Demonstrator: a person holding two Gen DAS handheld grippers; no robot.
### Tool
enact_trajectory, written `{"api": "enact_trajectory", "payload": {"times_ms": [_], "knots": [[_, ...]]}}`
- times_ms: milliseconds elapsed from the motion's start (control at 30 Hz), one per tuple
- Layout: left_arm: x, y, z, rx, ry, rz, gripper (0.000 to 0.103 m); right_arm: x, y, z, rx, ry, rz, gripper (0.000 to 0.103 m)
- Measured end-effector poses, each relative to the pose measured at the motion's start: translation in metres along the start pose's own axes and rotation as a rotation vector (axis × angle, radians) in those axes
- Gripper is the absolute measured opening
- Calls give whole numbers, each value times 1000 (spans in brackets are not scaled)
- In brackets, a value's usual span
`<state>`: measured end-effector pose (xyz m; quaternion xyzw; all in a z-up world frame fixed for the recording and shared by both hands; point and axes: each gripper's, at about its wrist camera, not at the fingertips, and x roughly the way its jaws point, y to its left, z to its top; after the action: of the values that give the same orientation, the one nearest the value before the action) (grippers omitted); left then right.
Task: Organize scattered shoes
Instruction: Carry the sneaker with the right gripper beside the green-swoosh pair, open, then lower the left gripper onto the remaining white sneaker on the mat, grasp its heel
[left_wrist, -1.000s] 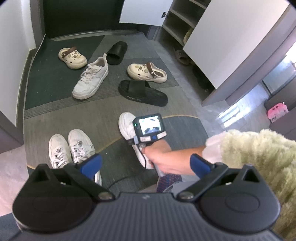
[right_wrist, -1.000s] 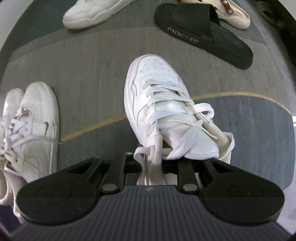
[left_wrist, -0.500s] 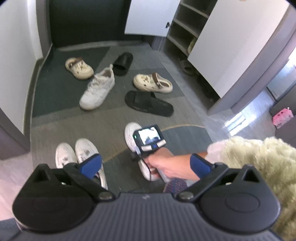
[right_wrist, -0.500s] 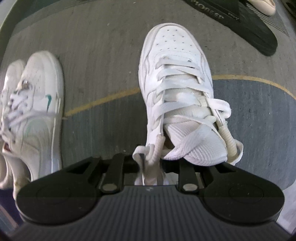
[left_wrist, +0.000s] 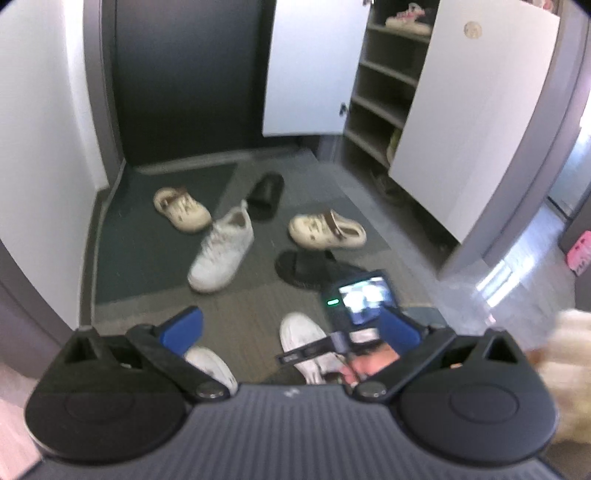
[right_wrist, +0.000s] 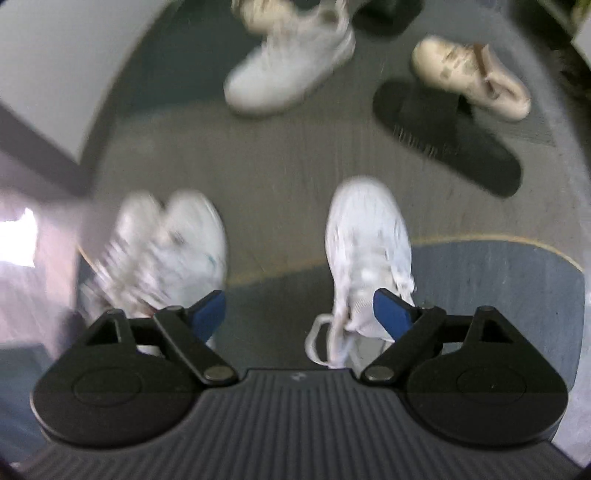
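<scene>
A white lace-up sneaker lies on the carpet, toe pointing away, beside a pair of white sneakers on its left. My right gripper hangs above its heel with the jaws opening wide; the blue pads press on nothing and the shoe rests on the floor below. In the left wrist view the same sneaker shows under the right gripper's screen, with a hand on its handle. My left gripper stands open and empty, higher up and further back.
Farther off lie another white sneaker, two cream clogs and two black slides. A shoe cabinet with open white doors stands at the right; a dark door and a white wall close off the far end and the left.
The right gripper let go of the sneaker's heel, opened wide and rose; the shoe stays on the floor. The left gripper tilted upward, bringing the cabinet shelves into view.
</scene>
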<state>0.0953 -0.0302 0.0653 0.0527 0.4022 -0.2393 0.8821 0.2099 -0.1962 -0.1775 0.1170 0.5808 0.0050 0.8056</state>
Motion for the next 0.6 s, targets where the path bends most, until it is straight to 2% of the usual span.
{"api": "enact_trajectory", "payload": {"times_ms": [133, 233, 367, 433, 500, 600], "knots": [[1, 12, 8, -11, -13, -9, 102, -71, 5, 5, 97, -145, 10, 89], [2, 28, 16, -8, -33, -35, 102, -126, 11, 3, 107, -308, 31, 89], [0, 52, 24, 43, -146, -43, 102, -173, 12, -3, 62, -472, -23, 89], [5, 62, 28, 104, -227, -38, 103, -192, 2, -5, 134, -518, -13, 89], [13, 66, 30, 131, -260, -21, 102, -209, -6, -10, 206, -559, 22, 89], [47, 76, 33, 167, -342, 12, 103, -235, -7, -16, 284, -612, 53, 89]]}}
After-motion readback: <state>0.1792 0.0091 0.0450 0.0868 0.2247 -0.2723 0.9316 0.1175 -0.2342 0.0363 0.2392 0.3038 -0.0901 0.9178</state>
